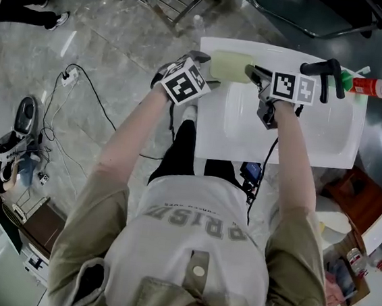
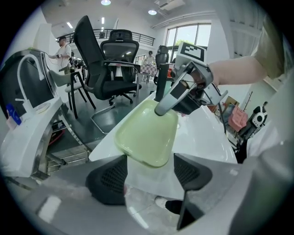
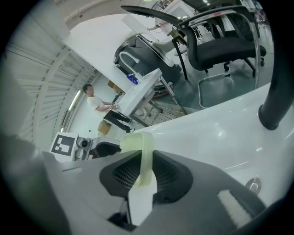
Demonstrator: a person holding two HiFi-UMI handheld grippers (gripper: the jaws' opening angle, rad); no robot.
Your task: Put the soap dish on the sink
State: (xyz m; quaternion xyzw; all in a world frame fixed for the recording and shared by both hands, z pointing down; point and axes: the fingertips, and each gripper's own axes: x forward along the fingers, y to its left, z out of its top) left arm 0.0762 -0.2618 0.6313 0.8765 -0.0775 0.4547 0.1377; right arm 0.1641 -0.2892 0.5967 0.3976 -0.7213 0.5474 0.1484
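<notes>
The pale green soap dish (image 1: 231, 66) hangs over the back left corner of the white sink (image 1: 315, 138). My right gripper (image 1: 253, 74) is shut on its right rim; in the right gripper view the rim (image 3: 142, 151) stands edge-on between the pads. My left gripper (image 1: 205, 69) is at the dish's left end, open. In the left gripper view the dish (image 2: 147, 131) tilts just beyond the spread fingertips (image 2: 115, 172), and I see no pad pressing on it. The black tap (image 1: 321, 74) stands right of the dish.
A red, white and green tube (image 1: 364, 86) lies at the sink's back right corner. Black office chairs (image 2: 110, 64) stand beyond the sink. Cables (image 1: 81, 97) trail on the floor at left. Boxes (image 1: 359, 200) sit right of the sink.
</notes>
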